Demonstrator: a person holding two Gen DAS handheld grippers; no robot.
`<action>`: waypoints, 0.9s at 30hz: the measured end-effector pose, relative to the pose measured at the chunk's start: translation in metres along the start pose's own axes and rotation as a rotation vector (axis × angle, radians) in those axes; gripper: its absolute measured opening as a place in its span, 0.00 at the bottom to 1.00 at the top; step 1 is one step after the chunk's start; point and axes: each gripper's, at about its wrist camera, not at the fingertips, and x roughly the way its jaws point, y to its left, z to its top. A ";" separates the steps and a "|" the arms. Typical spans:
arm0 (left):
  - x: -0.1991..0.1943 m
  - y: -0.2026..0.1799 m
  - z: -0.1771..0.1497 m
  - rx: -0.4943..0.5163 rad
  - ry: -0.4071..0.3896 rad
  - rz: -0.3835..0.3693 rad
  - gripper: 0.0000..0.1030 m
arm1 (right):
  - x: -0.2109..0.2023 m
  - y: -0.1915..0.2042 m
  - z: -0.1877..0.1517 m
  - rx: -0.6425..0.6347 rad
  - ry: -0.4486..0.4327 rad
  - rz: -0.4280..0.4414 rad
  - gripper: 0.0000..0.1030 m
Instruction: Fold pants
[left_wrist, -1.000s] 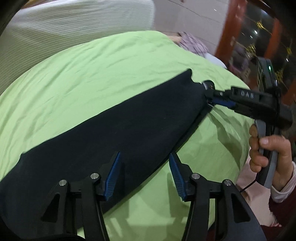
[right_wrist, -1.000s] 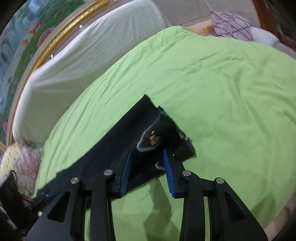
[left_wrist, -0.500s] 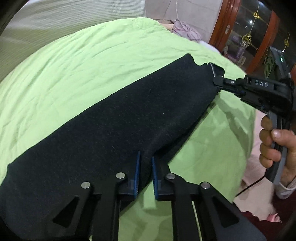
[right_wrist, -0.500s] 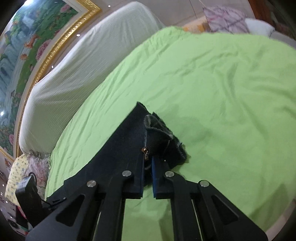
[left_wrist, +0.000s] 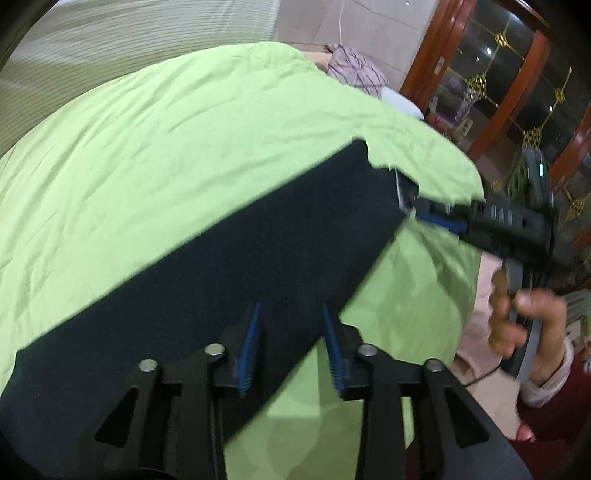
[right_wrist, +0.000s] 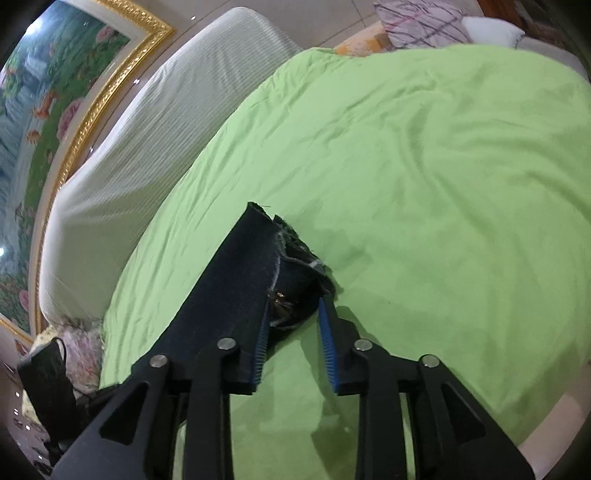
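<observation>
Dark navy pants (left_wrist: 207, 295) lie stretched in a long band on a light green bed cover (left_wrist: 147, 147). My left gripper (left_wrist: 291, 314) is open, its blue pads over the near edge of the leg. My right gripper (right_wrist: 293, 314) is open at the waistband end (right_wrist: 291, 266), where a metal button shows between the pads. In the left wrist view the right gripper (left_wrist: 424, 212) sits at the far end of the pants, held by a hand. The pants also show in the right wrist view (right_wrist: 221, 295).
The green cover (right_wrist: 424, 184) spreads wide beyond the pants. A white striped mattress (right_wrist: 147, 147) stands along the wall under a gold-framed painting (right_wrist: 55, 92). Patterned pillows (right_wrist: 421, 18) lie at the far end. The bed edge drops off near the hand (left_wrist: 524, 314).
Both grippers were shut on the pants half a second ago and now stand open. The pants have settled flat on the cover.
</observation>
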 end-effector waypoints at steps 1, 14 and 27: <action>0.002 0.003 0.008 -0.013 -0.003 -0.010 0.36 | 0.003 -0.001 -0.001 0.015 0.011 0.012 0.30; 0.064 0.011 0.094 -0.021 0.079 -0.145 0.53 | 0.021 -0.022 -0.011 0.153 -0.029 0.156 0.11; 0.146 -0.027 0.143 0.117 0.258 -0.261 0.47 | 0.017 -0.021 -0.013 0.069 -0.027 0.174 0.10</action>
